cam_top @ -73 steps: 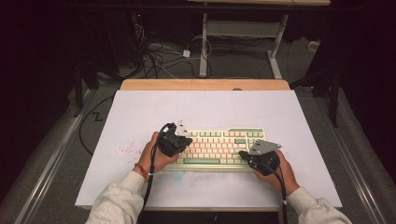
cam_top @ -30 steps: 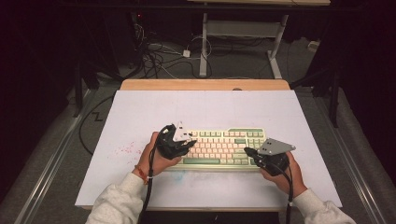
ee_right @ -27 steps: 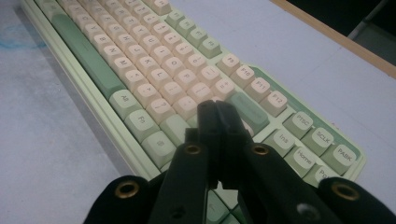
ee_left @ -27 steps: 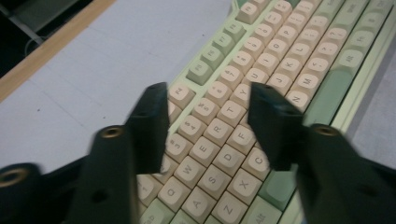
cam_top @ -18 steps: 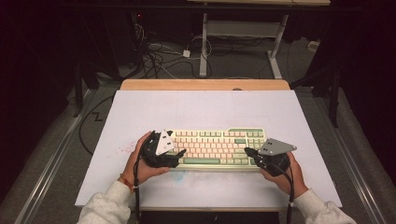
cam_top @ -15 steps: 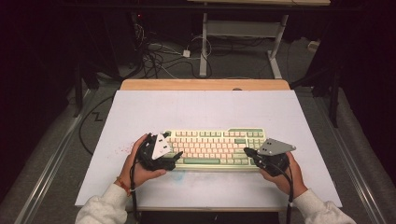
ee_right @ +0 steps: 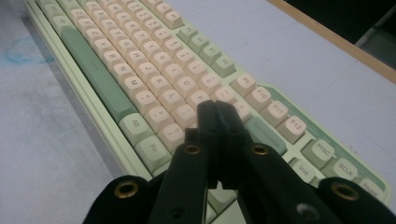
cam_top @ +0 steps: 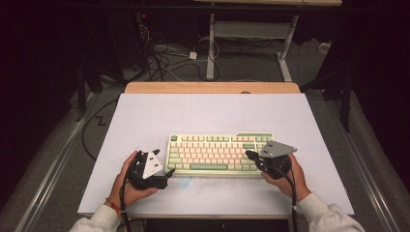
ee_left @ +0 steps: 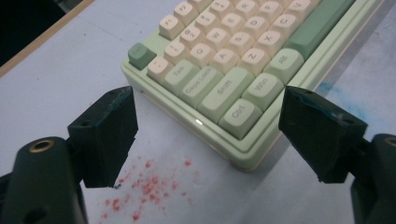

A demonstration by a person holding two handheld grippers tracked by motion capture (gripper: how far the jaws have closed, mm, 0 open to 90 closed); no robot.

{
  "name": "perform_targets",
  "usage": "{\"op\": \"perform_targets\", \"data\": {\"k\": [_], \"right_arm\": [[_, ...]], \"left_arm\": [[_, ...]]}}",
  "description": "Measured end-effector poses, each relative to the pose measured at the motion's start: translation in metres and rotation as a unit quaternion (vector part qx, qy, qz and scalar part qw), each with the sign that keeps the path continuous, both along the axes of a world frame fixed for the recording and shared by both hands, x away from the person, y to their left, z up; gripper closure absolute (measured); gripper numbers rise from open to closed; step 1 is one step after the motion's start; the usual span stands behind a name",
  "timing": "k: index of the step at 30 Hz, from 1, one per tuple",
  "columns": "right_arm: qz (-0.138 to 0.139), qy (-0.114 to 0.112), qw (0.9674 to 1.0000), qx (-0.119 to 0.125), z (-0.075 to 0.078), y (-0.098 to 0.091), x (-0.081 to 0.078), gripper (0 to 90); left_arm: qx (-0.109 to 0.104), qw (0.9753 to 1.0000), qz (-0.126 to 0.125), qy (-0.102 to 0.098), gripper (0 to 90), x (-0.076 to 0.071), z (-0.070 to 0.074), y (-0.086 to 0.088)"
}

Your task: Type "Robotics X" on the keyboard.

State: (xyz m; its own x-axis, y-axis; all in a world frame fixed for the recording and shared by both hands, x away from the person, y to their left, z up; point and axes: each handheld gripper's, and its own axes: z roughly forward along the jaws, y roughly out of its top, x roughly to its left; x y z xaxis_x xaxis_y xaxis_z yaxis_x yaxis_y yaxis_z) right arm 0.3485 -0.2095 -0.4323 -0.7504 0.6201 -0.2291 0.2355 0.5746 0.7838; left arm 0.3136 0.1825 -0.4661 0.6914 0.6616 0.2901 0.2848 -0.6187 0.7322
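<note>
A: High view: the left gripper (cam_top: 162, 178) has slid off the keyboard (cam_top: 217, 153) to its left end, mid-counter (cam_top: 208, 113).

B: Left gripper view: jaws just opened, released, framing the keyboard's (ee_left: 233, 70) corner.

A: Right gripper view: right gripper (ee_right: 218, 116) clenched, empty, over the keys (ee_right: 154, 65). Likely a grab next.

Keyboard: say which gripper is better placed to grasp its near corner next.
Left, probably. The left gripper stands open with the keyboard corner by the Ctrl key between its jaws. The right gripper is shut, over the keys at the other end.
</note>
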Motion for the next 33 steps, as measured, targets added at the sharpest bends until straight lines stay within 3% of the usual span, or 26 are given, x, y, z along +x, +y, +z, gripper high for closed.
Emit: {"op": "perform_targets", "data": {"k": [10,20,33], "right_arm": [[0.009,0.01,0.9999,-0.01,-0.003,0.024,0.019,90.0],[0.02,0.024,0.9991,-0.028,-0.014,0.053,0.038,90.0],[0.019,0.033,0.9982,-0.046,-0.023,0.066,0.049,90.0]], "left_arm": [[0.004,0.9999,0.004,0.015,18.5,-0.009,-0.008,0.009],[0.003,0.9999,0.002,0.016,18.5,-0.008,-0.009,0.008],[0.007,0.9998,-0.003,0.018,18.5,-0.008,-0.01,0.01]]}}
